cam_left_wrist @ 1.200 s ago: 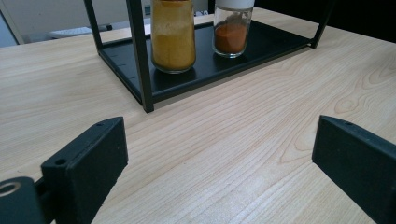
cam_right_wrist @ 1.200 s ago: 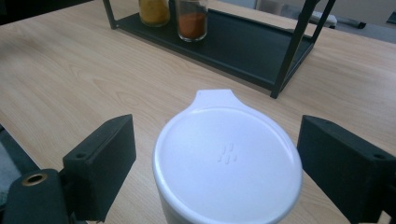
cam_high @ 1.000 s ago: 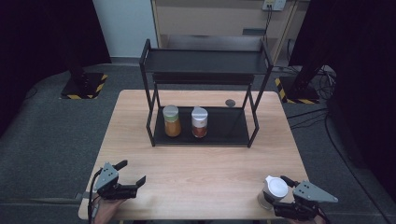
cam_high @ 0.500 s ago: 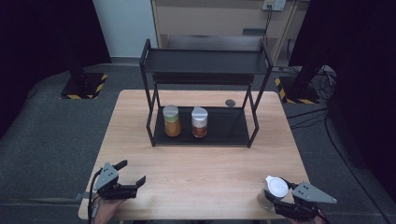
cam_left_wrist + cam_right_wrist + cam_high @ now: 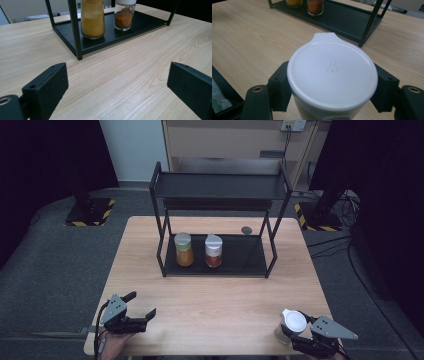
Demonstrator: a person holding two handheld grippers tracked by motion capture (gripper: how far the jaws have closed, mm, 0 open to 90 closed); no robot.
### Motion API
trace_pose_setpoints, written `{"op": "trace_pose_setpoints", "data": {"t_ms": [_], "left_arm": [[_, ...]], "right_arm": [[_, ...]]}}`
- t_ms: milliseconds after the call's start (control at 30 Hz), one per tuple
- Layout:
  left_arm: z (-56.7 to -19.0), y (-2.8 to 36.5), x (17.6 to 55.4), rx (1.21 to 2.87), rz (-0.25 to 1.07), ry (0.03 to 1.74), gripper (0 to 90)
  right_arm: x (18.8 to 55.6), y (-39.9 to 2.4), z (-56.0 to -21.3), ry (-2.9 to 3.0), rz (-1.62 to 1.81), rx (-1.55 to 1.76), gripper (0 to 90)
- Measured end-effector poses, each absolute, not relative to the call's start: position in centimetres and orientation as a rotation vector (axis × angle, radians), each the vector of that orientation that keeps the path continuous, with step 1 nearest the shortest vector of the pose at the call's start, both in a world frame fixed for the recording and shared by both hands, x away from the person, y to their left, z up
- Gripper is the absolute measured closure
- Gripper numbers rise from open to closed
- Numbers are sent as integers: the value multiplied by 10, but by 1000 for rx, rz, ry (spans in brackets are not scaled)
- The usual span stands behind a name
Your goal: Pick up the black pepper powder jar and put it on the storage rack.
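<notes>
A jar with a white flip lid point(image 5: 292, 321) stands near the table's front right corner, and my right gripper point(image 5: 289, 333) is shut on its body just below the lid. In the right gripper view the lid point(image 5: 332, 72) sits between the two black jaws, which press on both sides. My left gripper point(image 5: 141, 304) rests at the front left of the table, open, with bare wood between its jaws point(image 5: 117, 85). A black two-level rack point(image 5: 220, 185) stands at the middle back. On its lower shelf are a yellow spice jar point(image 5: 184, 250) and a red spice jar point(image 5: 213, 251).
The wooden table point(image 5: 215, 295) ends close behind both grippers. A small dark round disc point(image 5: 246, 230) lies on the table behind the rack. The lower shelf point(image 5: 247, 255) has free room right of the red spice jar. The rack's top shelf carries nothing.
</notes>
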State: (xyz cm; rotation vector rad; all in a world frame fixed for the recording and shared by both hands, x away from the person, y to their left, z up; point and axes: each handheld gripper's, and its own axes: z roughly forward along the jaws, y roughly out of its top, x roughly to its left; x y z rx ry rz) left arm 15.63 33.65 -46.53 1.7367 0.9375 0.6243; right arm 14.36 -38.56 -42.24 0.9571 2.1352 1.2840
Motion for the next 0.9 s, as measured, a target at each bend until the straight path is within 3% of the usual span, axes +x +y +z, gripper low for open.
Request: {"op": "trace_pose_setpoints", "data": {"t_ms": [900], "left_arm": [[-466,337,156,1730,623,940,30]], "right_arm": [[173,-360,-387,2133,1339,923,314]]}}
